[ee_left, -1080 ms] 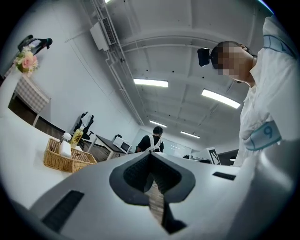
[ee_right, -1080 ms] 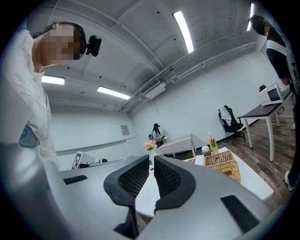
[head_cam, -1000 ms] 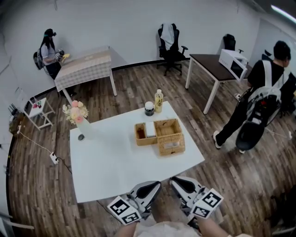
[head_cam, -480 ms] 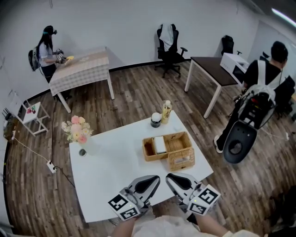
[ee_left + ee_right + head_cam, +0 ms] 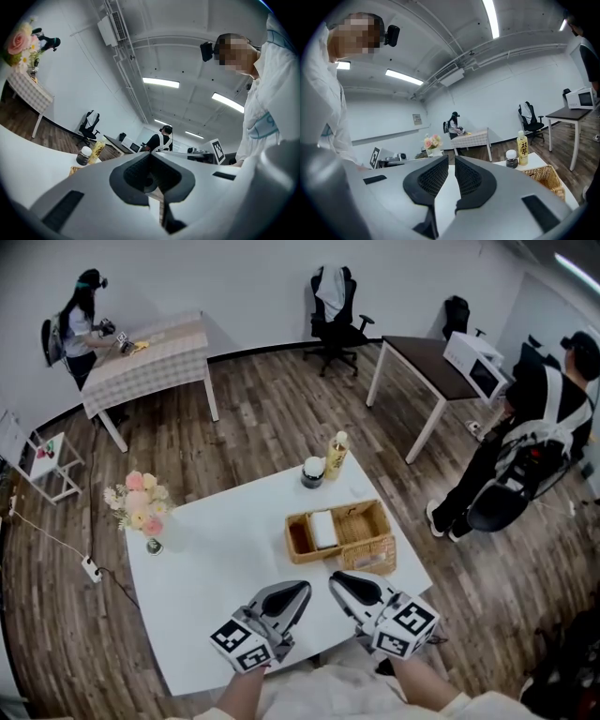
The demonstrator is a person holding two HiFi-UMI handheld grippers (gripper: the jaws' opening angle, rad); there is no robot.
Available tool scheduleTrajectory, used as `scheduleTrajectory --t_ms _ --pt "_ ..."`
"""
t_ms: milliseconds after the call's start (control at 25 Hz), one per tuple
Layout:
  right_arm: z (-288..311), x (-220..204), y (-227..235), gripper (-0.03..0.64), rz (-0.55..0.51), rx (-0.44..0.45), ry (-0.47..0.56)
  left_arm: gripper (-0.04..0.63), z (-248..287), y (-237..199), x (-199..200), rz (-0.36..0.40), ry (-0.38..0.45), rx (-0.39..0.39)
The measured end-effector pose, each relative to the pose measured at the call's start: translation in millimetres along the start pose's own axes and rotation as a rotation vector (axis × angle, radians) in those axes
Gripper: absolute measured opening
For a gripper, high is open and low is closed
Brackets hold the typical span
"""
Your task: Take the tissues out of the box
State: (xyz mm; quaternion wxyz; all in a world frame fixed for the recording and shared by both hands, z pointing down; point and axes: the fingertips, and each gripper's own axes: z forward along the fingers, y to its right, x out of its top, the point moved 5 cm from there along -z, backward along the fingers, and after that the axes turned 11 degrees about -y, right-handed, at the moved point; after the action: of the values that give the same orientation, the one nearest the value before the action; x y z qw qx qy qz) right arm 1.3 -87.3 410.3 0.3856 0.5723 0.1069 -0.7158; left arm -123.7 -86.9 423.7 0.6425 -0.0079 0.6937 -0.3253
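A woven tissue box (image 5: 371, 558) lies on the white table (image 5: 216, 559), against the near side of a wicker tray (image 5: 361, 517) that holds a white pack (image 5: 322, 529). No tissue is visible sticking out. My left gripper (image 5: 302, 588) hovers over the table's near part, shut and empty, its tip left of the box. Just short of the box's near left corner, my right gripper (image 5: 336, 579) is shut with nothing between its pads. In the right gripper view the jaws (image 5: 451, 158) show a thin slit, and the tray (image 5: 543, 178) sits at the right.
A yellow bottle (image 5: 336, 455) and a dark jar (image 5: 312, 472) stand behind the tray. A flower vase (image 5: 141, 512) is at the table's left corner. A person (image 5: 525, 437) stands right of the table by a desk; another person (image 5: 75, 324) is at a far table.
Both grippers have advanced from beyond the table's near edge to over it, closer to the tissue box. The person at the right has shifted.
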Motion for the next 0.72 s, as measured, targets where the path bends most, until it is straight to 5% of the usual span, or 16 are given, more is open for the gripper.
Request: scheduleTrajectory --t_ms 360,720 --pt "36.4 -1.1 43.9 0.069 0.023 0.045 -0.052 0.002 20.5 -54.4 -1.4 -0.007 -0.059 0.13" --pt "62.1 -17.9 78.9 0.092 0.061 0.075 -0.093 0.008 50.9 -113.4 -34.9 -0.028 -0.214 0.209"
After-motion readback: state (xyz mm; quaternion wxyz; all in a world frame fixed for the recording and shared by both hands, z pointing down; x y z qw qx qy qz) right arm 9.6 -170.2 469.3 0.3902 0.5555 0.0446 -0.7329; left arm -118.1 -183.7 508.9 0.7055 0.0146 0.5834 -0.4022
